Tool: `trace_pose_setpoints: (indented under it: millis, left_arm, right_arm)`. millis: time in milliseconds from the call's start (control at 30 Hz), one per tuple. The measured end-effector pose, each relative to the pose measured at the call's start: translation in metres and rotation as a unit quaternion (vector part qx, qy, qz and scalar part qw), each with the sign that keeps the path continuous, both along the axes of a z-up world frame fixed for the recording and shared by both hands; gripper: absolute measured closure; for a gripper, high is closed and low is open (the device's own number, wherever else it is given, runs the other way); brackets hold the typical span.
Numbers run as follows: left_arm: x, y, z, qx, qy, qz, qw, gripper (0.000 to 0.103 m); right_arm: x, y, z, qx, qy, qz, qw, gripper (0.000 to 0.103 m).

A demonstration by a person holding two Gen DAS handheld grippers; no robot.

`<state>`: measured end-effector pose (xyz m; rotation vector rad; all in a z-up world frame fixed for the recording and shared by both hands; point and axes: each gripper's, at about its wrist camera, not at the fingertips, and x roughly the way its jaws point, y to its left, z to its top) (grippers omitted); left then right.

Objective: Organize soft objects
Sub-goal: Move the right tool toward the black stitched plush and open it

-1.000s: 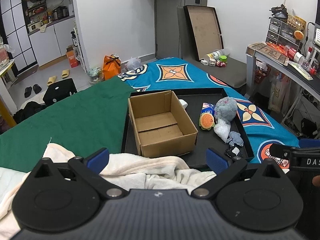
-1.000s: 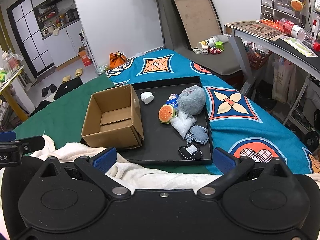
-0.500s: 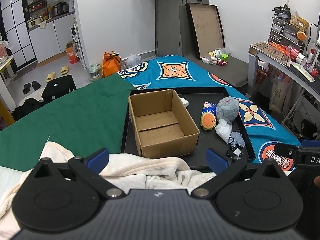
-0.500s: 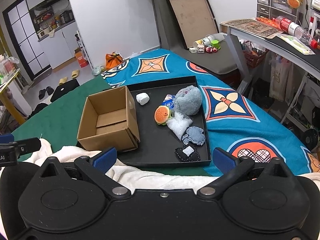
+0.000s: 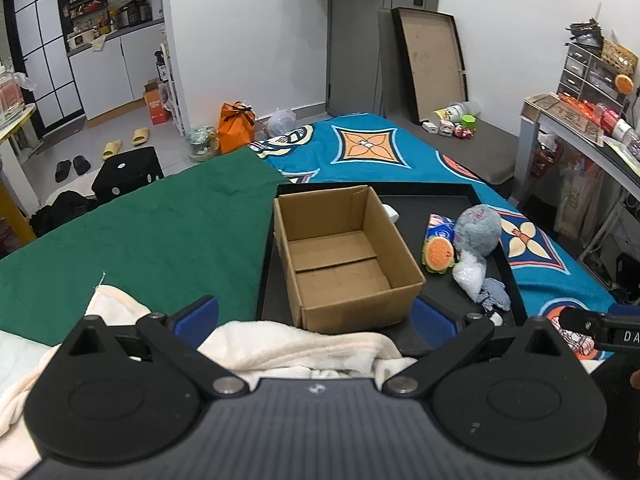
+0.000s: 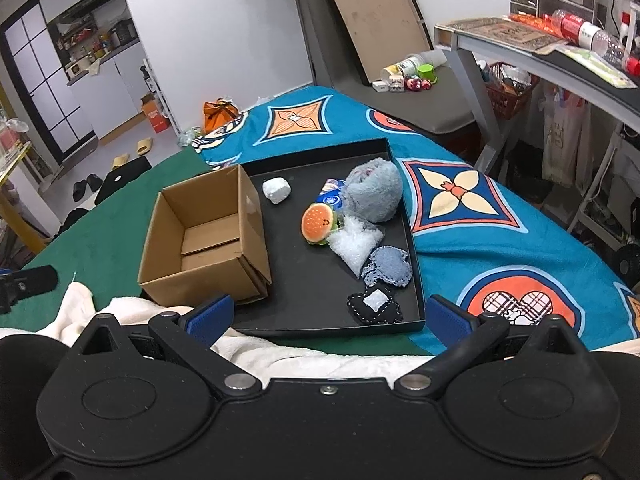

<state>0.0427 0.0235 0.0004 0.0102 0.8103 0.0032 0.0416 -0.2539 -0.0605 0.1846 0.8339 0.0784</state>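
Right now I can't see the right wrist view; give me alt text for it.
Open right gripper hovers over a white towel, facing a black tray. It holds an empty cardboard box, a burger plush and a grey plush.

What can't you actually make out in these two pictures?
- Blue packet: right wrist view, mostly covered by the burger toy and grey plush; its print is unreadable.
- White lump: left wrist view, nearly all behind the cardboard box wall.
- Black heart cushion: missing from the left wrist view, behind that gripper's finger.
- Desk items: too small and cut by the right edge.
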Motion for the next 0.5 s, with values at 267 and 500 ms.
trace_pose_setpoints:
  millis: [267,500]
  left_arm:
    - [0.022,0.008,-0.008,0.005,0.001,0.012,0.9999,0.001]
    - [0.039,0.012,-0.019,0.009,0.009,0.013,0.9998,0.001]
  right_arm:
    - [0.014,-0.007,-0.011,0.003,-0.001,-0.006,1.0,0.0]
    - [0.028,-0.021,-0.022,0.014,-0.001,-0.021,1.0,0.0]
